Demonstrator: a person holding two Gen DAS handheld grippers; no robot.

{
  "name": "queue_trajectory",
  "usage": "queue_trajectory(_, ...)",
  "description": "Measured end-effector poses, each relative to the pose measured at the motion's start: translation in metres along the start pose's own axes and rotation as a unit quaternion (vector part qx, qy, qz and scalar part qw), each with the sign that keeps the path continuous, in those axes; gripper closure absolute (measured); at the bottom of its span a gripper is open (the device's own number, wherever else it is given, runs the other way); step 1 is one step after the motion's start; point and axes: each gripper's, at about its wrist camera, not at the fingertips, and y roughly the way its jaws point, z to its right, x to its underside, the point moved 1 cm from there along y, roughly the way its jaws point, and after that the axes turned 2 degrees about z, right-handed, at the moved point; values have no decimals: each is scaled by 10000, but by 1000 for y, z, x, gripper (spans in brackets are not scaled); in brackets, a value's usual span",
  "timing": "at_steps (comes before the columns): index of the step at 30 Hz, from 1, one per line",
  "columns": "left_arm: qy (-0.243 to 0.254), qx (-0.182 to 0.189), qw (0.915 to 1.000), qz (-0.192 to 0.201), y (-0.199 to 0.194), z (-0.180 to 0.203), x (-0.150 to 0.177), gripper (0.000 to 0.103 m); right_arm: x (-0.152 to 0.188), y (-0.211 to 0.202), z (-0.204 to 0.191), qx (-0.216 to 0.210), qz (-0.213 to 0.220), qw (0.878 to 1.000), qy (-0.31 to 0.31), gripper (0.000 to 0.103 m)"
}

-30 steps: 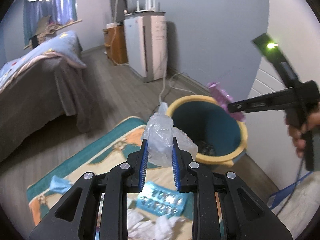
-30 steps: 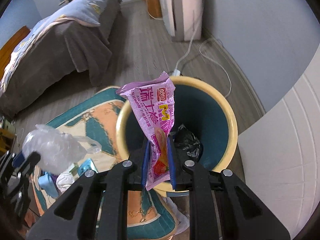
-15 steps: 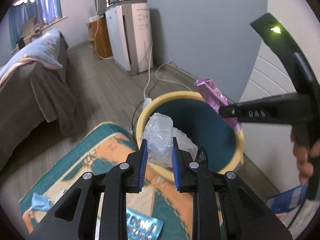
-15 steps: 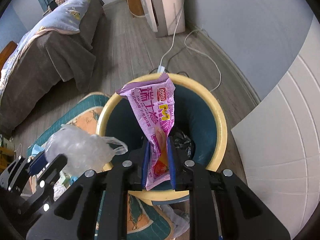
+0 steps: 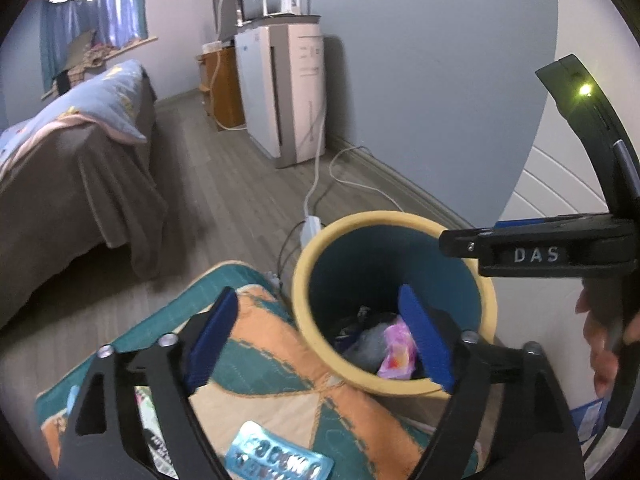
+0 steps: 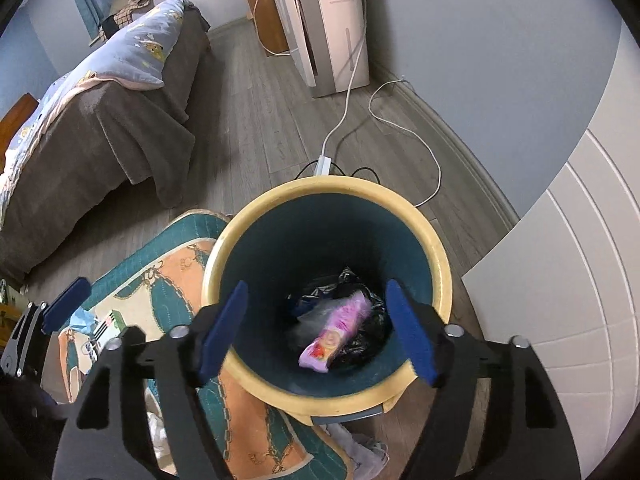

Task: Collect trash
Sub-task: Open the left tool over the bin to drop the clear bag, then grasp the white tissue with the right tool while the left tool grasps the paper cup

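Grey plank flooring runs from a draped bed (image 6: 92, 120) to a blue wall, and a yellow-rimmed teal bin (image 6: 436, 264) stands at the corner of a patterned rug (image 5: 280, 344).

Both tools hang over the bin mouth. The left gripper (image 5: 320, 336) has its jaws opening, blue pads wide apart with nothing between them. The right gripper (image 6: 316, 328) is likewise opening and empty. Down in the bin lie a pink snack wrapper (image 6: 340, 332) and a pale crumpled plastic bag (image 6: 308, 320), resting on dark bin-liner plastic.

More trash waits on the rug: a blue blister pack (image 5: 280, 460) just in front of the left gripper, a blue scrap (image 6: 82, 318) and a small printed packet (image 6: 108, 320) farther off, and white tissue at the rug's near edge.

The risks from here look modest. The two tools are close together above the rim, so swinging one back toward the rug could knock the other or tip the bin. The flat blister pack may slide under the pads rather than lift. A white cable (image 6: 400, 120) and power strip lie just behind the bin and could snag.

Much of the rug is hidden behind the grippers' black frames, so how much litter remains cannot be told. The bin's bottom is dark and its other contents are unclear.
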Motion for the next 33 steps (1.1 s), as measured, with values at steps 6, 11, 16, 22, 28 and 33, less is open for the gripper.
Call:
queue_trajectory(6,-180,-331,9993,57,-26,-19,7,8,-1,-15,-17,-4,194,9997,-138,6)
queue_trajectory(11,-441,-487,9978,93,-58,-44,13,7,0,-27,-34,24,252,9992,-324,6)
queue_trajectory(16,-583,-826,9947,175,-99,-73,24,6,6,-44,-58,16,400,9977,-556,6)
queue_trajectory(22,-817,-1292,9881,186,-140,-107,44,6,19,-63,-95,-94,546,9945,-892,6)
queue_trajectory(28,-1123,-1574,9810,147,-169,-132,71,6,35,-70,-134,-78,570,9886,-1391,6)
queue_trajectory(33,-1336,-1774,9750,82,-183,-149,96,6,51,-68,-156,-111,475,9860,-1593,6)
